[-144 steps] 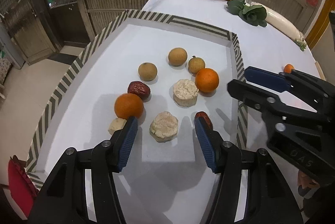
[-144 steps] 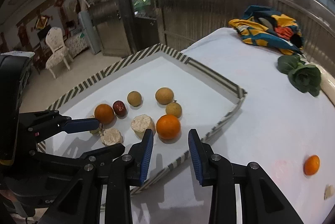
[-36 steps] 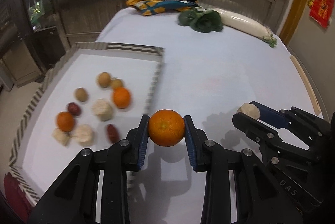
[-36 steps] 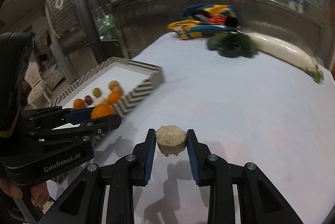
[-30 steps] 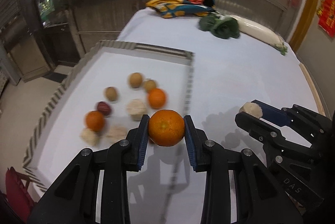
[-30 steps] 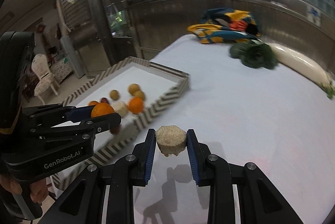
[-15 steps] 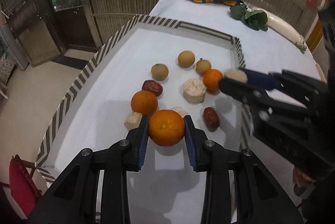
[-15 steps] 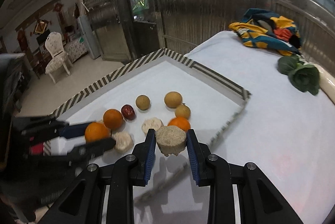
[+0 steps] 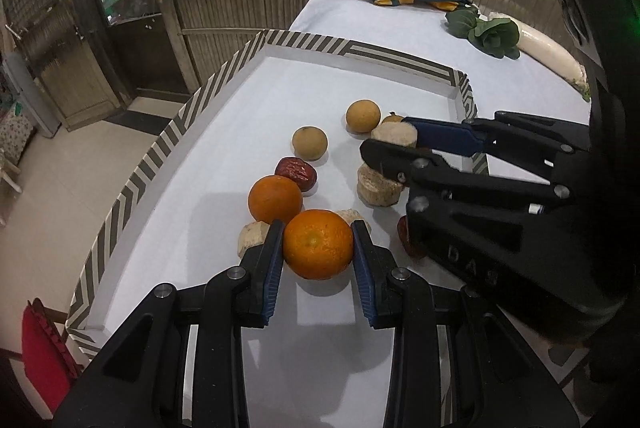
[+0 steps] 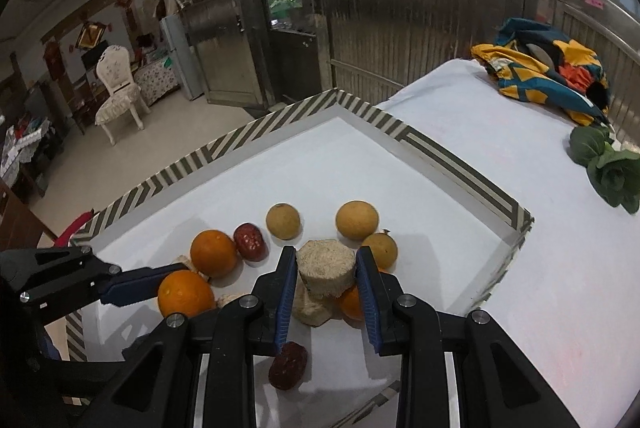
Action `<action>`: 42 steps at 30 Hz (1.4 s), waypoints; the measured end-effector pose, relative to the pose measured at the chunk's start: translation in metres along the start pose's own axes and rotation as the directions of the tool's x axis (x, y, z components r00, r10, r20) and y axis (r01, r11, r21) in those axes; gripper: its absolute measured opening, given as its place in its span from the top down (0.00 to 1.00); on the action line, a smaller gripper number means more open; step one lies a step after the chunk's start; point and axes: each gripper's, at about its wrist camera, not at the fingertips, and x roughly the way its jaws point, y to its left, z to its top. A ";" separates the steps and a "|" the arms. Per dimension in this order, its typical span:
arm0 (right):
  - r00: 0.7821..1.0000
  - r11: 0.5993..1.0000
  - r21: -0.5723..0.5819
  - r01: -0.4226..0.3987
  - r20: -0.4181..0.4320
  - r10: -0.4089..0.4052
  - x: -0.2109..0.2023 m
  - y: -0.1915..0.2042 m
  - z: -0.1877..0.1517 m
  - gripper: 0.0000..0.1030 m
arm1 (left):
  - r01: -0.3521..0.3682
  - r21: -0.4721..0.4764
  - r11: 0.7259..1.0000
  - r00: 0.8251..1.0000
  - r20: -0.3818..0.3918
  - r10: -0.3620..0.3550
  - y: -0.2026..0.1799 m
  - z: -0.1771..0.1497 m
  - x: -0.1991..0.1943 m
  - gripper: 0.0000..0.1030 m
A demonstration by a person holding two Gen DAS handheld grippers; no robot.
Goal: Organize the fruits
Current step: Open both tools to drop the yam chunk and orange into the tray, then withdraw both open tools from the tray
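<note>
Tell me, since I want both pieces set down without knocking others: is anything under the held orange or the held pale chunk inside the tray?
The left gripper holds the orange over seemingly bare tray floor, with a pale piece close beside. The right gripper holds the pale chunk directly above another chunk, which seems in the way.

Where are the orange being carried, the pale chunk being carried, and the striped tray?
Carried orange (image 9: 318, 244), left wrist view: middle of its peel.
Pale chunk (image 10: 326, 267), right wrist view: its front side.
Striped tray (image 10: 460, 159), right wrist view: its far right rim.
</note>
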 end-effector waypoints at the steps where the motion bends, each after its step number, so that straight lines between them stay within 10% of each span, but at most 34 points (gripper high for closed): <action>1: 1.000 1.000 -0.005 -0.001 0.000 0.001 -0.001 0.003 -0.001 0.72 | -0.001 -0.003 1.000 1.000 0.001 0.001 0.000 0.000 0.000 0.69; 12: 1.000 0.999 0.032 -0.019 0.009 0.019 -0.010 0.001 -0.008 0.67 | -0.001 -0.013 1.000 0.999 0.038 0.002 -0.002 -0.003 -0.004 0.41; 42: 0.973 0.979 0.184 0.092 0.192 -0.127 -0.110 -0.006 -0.064 0.60 | -0.030 -0.036 0.999 0.981 0.190 0.036 -0.020 -0.019 -0.047 0.41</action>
